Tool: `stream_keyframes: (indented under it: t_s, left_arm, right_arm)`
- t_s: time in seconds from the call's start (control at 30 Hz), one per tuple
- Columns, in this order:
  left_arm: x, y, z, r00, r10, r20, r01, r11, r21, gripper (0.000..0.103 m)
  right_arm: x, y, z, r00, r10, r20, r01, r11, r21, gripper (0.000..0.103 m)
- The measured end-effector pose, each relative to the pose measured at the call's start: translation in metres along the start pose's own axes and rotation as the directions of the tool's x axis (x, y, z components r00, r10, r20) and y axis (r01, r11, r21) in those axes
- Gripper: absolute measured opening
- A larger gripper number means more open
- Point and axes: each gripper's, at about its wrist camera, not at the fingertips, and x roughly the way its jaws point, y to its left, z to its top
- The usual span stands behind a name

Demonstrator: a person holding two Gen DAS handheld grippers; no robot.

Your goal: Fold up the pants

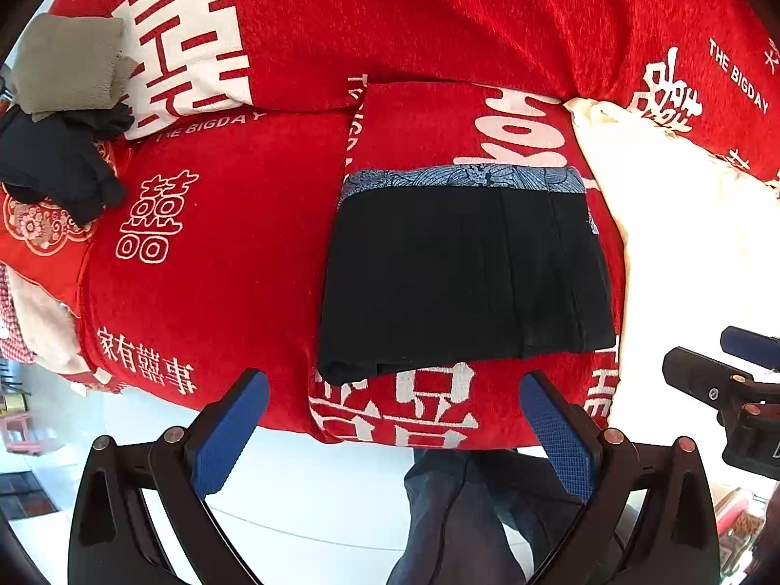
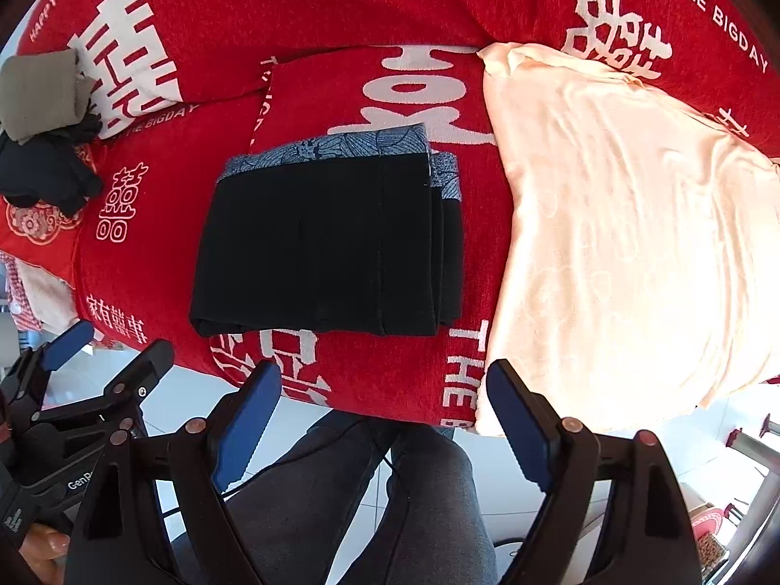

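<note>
Black pants (image 1: pixel 463 273) (image 2: pixel 326 248) lie folded into a flat rectangle on a red blanket, with a blue patterned waistband (image 1: pixel 463 178) (image 2: pixel 341 146) showing along the far edge. My left gripper (image 1: pixel 395 424) hangs open above the near edge of the bed, nothing between its blue pads. My right gripper (image 2: pixel 382 414) is also open and empty, held in front of the pants. Each gripper shows at the side of the other's view: the right one (image 1: pixel 721 380), the left one (image 2: pixel 97 365).
The red blanket (image 1: pixel 234 253) (image 2: pixel 370 14) with white characters covers the bed. A cream cloth (image 1: pixel 682 243) (image 2: pixel 624 224) lies right of the pants. An olive folded garment (image 1: pixel 68 68) (image 2: pixel 39 92) and a black garment (image 1: pixel 53 165) (image 2: pixel 44 170) sit far left. A person's legs (image 2: pixel 370 502) and pale floor lie below.
</note>
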Motion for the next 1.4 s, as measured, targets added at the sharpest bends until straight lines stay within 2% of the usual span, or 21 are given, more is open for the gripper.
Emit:
stream_keyframes:
  t_s: [0.7, 1.4]
  left_arm:
    - [-0.003, 0.002, -0.004, 1.0, -0.004, 0.002, 0.004, 1.0, 0.005, 0.103]
    - [-0.004, 0.007, -0.004, 1.0, -0.004, -0.004, 0.004, 1.0, 0.008, 0.103]
  right_arm:
    - [-0.004, 0.015, -0.004, 0.999, -0.048, 0.025, 0.049, 0.998, -0.045, 0.088]
    - [-0.007, 0.018, -0.002, 0.997, -0.062, 0.039, 0.064, 0.997, -0.053, 0.088]
